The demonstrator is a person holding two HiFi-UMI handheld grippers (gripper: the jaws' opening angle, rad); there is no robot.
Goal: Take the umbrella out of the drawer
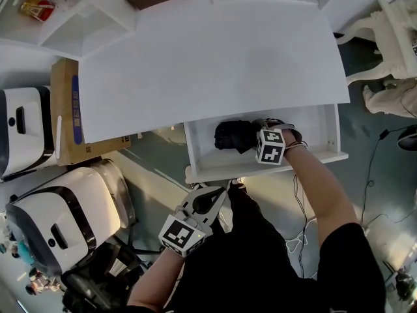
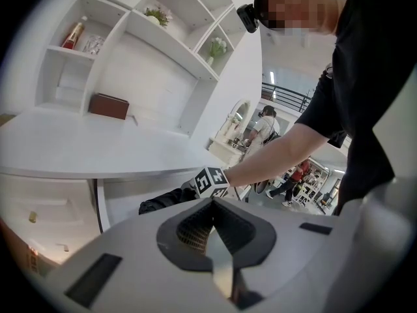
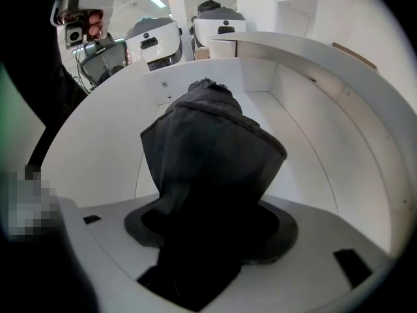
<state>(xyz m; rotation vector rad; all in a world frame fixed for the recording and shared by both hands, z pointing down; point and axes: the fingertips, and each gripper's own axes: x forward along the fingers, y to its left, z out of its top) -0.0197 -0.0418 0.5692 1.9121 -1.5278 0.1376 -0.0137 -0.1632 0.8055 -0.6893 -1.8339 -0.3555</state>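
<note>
Draping between right gripper's (image 3: 208, 237) wide jaws, umbrella (image 3: 212, 149) hides contact (left gripper's (image 2: 212, 225) jaws together).

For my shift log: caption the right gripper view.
Right gripper, jaws open, straddling a folded black umbrella inside the white drawer.

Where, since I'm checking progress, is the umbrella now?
Head view: the umbrella lies inside the open drawer, right of centre, between the jaws of the right gripper.
</note>
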